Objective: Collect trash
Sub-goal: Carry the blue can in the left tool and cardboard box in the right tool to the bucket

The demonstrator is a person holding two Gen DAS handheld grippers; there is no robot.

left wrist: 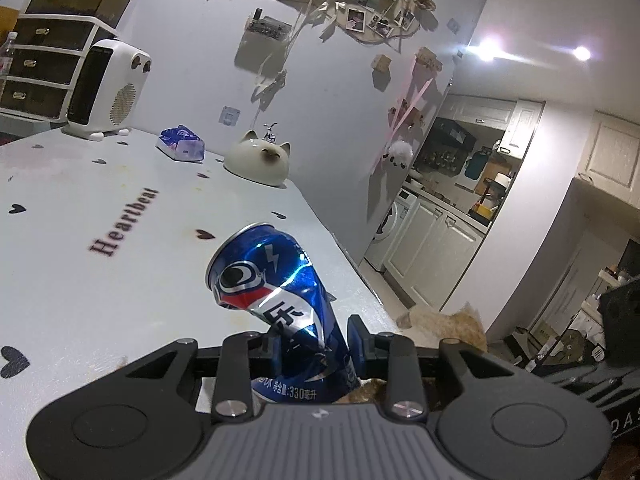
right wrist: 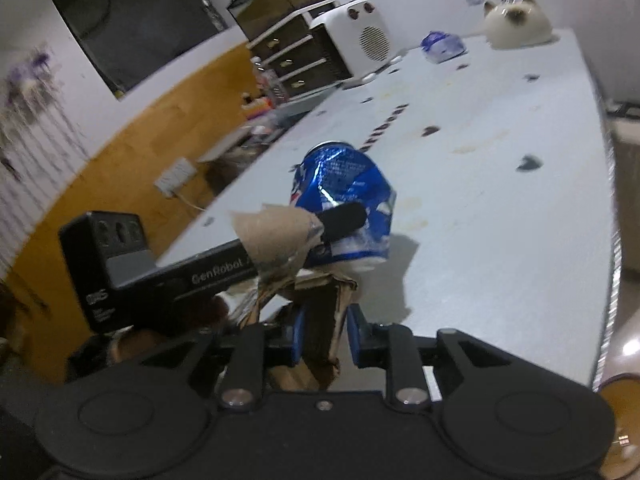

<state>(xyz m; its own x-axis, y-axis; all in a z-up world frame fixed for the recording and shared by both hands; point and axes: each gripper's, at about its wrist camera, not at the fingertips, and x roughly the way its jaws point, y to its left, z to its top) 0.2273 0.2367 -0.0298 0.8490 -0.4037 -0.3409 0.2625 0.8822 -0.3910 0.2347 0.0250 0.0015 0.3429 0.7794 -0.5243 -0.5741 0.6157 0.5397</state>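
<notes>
Right now the left gripper (left wrist: 312,346) is clamping its jaws on the crushed blue can (left wrist: 276,300) above the surface (left wrist: 100,300); beside the can, the right gripper's (right wrist: 322,336) jaws are straddling torn cardboard (right wrist: 320,320) loosely. Next, I'd judge, a bin.

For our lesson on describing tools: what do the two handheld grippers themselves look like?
Both grippers, the left gripper and the right gripper, have black linkage arms with silver screws, round black side discs and blue finger pads. The right wrist view shows the left one's side printed "GenRobot".
</notes>
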